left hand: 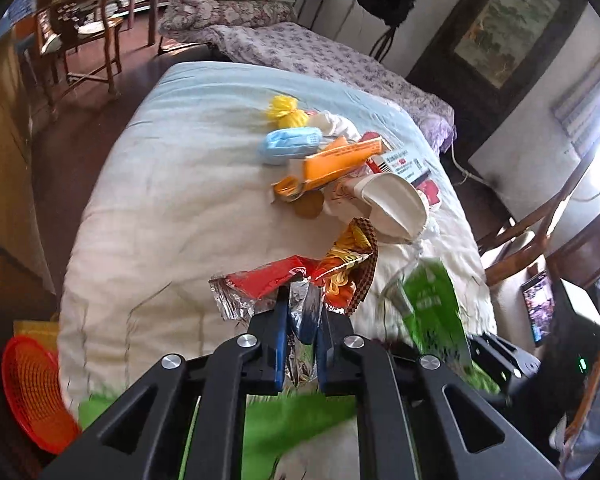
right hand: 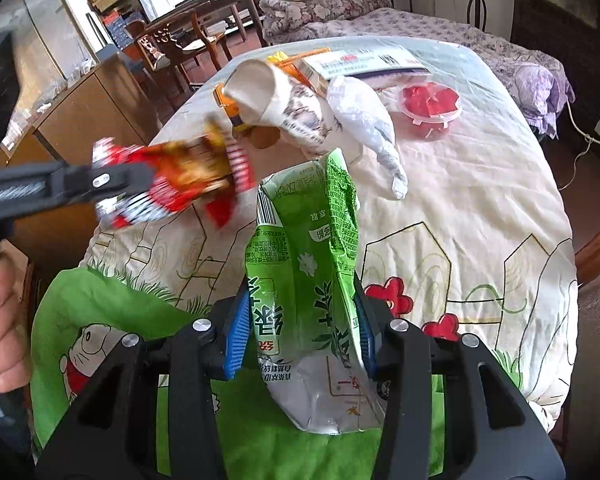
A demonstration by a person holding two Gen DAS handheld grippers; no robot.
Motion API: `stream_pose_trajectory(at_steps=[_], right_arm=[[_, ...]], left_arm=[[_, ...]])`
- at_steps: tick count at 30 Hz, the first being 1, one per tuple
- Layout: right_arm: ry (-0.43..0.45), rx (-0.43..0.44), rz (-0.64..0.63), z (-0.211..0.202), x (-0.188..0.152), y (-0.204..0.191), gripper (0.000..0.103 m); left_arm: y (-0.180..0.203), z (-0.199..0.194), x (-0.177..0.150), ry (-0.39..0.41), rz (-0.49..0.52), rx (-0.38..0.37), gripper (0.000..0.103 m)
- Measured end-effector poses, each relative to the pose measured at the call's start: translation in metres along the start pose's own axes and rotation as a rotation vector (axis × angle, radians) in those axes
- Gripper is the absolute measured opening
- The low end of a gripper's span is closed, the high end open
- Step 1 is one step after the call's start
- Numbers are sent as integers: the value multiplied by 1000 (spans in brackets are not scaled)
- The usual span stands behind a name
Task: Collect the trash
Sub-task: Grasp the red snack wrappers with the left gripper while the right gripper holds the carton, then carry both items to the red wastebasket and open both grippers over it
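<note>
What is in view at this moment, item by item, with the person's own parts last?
Noodle wrapper: one, red and foil, clamped in left gripper.
Green carton: one, crushed, clamped in right gripper.
Paper cup: one, white, on its side on the bedcover.
Face mask: one, blue, far in the pile.
Orange box: one, beside the mask.
Yellow bag: one, knotted, farthest.
Round tub: one, clear with red contents.
Basket: one, red-orange, on the floor.
Left gripper: shut.
Right gripper: shut.
Hand: one, on left gripper's handle.
</note>
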State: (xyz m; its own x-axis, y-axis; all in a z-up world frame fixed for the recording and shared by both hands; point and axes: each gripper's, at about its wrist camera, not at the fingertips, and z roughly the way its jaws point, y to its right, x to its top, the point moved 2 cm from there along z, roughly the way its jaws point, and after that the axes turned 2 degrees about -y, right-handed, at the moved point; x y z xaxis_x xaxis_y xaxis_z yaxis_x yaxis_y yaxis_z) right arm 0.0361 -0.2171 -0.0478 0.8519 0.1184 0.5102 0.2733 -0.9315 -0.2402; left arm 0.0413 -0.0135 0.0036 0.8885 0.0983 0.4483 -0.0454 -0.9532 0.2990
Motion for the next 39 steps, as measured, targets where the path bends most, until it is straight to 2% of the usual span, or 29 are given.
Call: stream_pose_trajectory(at_steps=[3,8,13,22,26,31,35,39], right_arm=[[18,-5,0,-4,-2,-3,45],[40,-22,6,-15,-6,-8,44],[40,10,-6,-25,-12,-20,44],[38,81,-125,-36,1,-76,44],[38,152,-236,-39,18,-131,44],[-9,289,-365,-27,37,-220,44],[-83,372,-460,0,40,-297,44],[-216,418,-506,48,30,-365,44]], left_arm=[[-13,-21,-13,31,-33,-16,12],[-31,-49,-26,74,-63,0,12],[-51,-73,-36,116,-101,13,12],[-99,-107,-52,160,-169,63,12],[-135,-132,-66,199,-225,104,12],[-193,-164,-88,240,-326,179,12],[-259,-178,-116,239,-463,247,12],[-320,-175,-145,196,-604,286,12]])
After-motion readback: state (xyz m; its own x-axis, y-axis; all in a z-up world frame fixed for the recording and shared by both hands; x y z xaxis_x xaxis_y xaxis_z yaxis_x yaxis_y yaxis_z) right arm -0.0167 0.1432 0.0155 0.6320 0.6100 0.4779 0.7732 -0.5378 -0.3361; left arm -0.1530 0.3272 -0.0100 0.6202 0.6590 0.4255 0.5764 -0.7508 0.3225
